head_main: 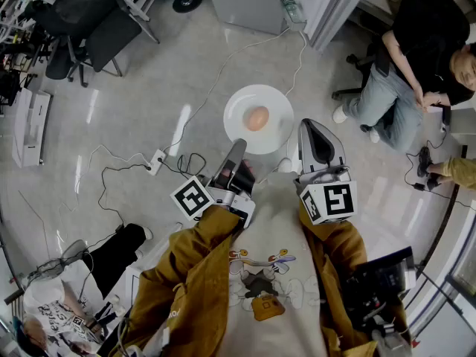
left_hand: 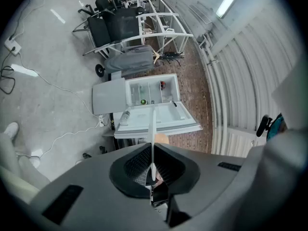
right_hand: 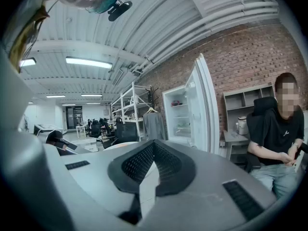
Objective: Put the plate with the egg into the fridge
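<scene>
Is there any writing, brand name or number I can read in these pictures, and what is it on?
No text can be read in any view.
Left marker cube and right marker cube: black-and-white square patterns, not letters.
Sweatshirt: a cartoon print; any lettering is too small to read.

text: none legible in any view | left cube point(head_main: 195, 198): square marker pattern only | right cube point(head_main: 329, 201): same

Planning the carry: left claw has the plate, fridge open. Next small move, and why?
Probably carry the plate forward toward the open fridge, kept level: the left claw is shut on its rim, the egg lies loose on it, and the fridge is some way off.
</scene>
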Demonstrator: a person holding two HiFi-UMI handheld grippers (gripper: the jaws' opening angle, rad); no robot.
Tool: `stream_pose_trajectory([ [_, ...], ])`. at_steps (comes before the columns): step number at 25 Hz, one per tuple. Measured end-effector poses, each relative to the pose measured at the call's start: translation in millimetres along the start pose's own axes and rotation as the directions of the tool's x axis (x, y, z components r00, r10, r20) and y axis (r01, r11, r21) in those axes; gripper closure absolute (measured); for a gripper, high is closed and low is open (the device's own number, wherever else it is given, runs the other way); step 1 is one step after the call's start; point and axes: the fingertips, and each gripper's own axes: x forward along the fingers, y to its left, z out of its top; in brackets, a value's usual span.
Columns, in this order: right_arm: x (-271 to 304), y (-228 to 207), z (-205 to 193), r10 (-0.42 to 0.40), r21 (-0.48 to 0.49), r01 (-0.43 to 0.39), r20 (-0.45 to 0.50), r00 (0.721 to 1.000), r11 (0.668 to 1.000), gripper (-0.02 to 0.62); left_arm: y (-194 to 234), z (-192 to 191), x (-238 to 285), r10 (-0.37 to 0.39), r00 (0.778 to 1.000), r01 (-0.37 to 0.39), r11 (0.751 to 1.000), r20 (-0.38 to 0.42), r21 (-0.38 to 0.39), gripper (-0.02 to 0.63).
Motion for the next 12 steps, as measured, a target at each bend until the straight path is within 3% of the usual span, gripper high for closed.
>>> stream_pose_trajectory([
  [12, 4.0, -1.1, -2.9, -0.043, -0.016, 0.043, -0.021, 0.999, 0.999, 0.589, 5.5, 4.5, 3.0, -0.021, 1.000, 0.021, 0.999, -0.006, -0.038, 0.584],
])
